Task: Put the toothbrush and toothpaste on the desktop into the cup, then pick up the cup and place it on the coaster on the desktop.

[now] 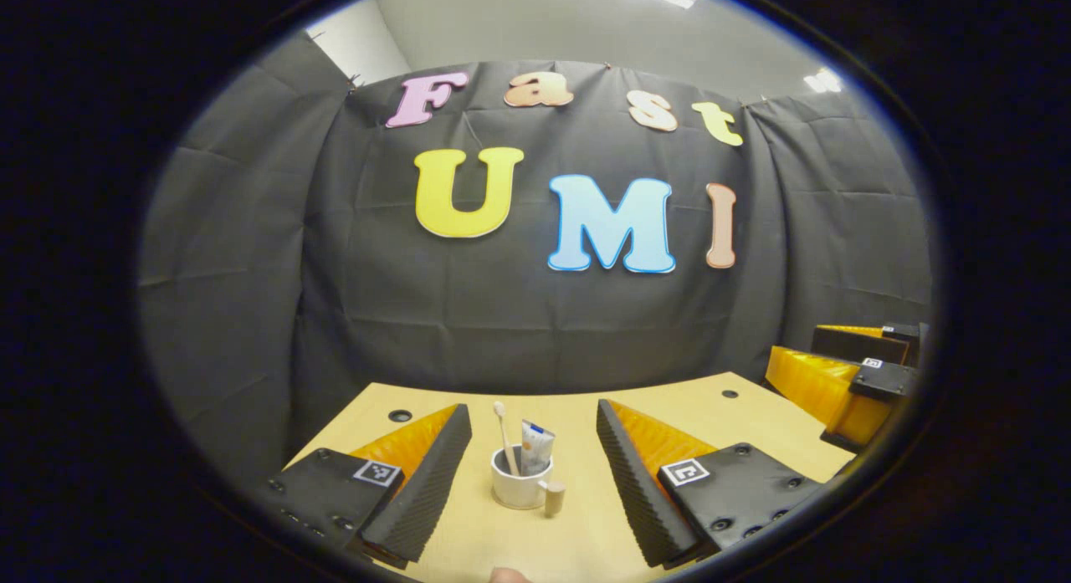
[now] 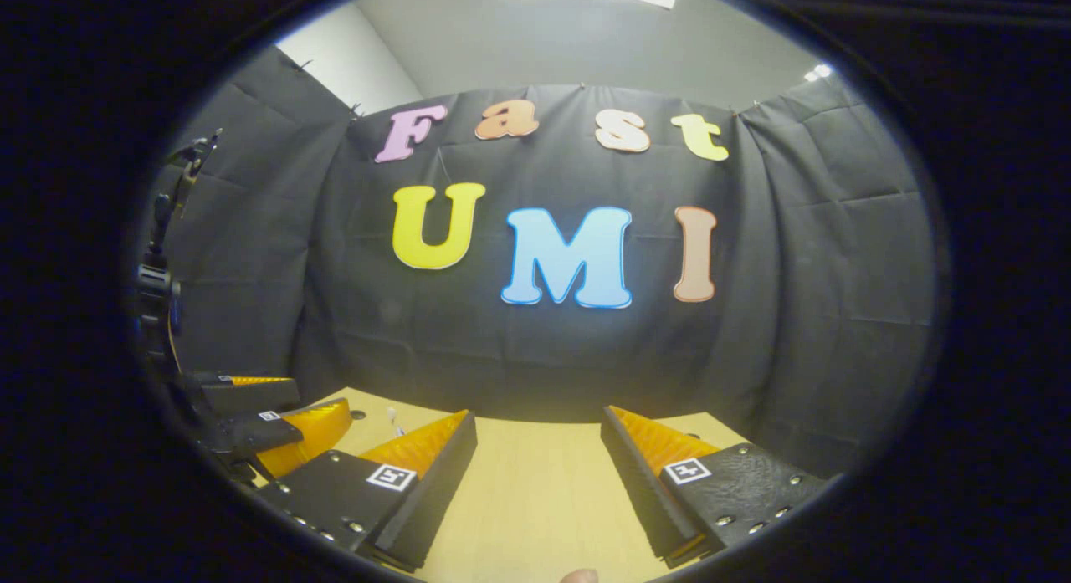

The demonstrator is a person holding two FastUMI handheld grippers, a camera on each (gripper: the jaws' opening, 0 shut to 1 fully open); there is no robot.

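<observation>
1. We see the left gripper (image 1: 534,474) held low over the bench (image 1: 669,407), its jaws standing wide apart and gripping nothing.
2. Between those jaws, but farther off and clear of both, the cup (image 1: 520,485) stands upright on the bench, roughly midway between the left and right edges and nearer the near edge than the far one.
3. The toothbrush (image 1: 504,437) stands in the cup, leaning slightly left, head upward.
4. The toothpaste (image 1: 535,446) stands in the cup just right of the toothbrush, its top rising above the rim.
5. A small light-brown cylinder (image 1: 554,498) stands upright against the cup's right side; we cannot tell whether it is a handle or a separate piece.
6. We cannot make out the coaster.
7. In the left gripper view the right gripper (image 1: 853,374) sits past the bench's right edge, near the far right corner.
8. In its own view the right gripper (image 2: 539,483) hangs over bare bench (image 2: 535,491), jaws wide apart and gripping nothing.
9. There, the left gripper (image 2: 268,416) shows at the left, near the bench's far left corner.
10. Two dark holes (image 1: 400,416) mark the bench near its far corners.
</observation>
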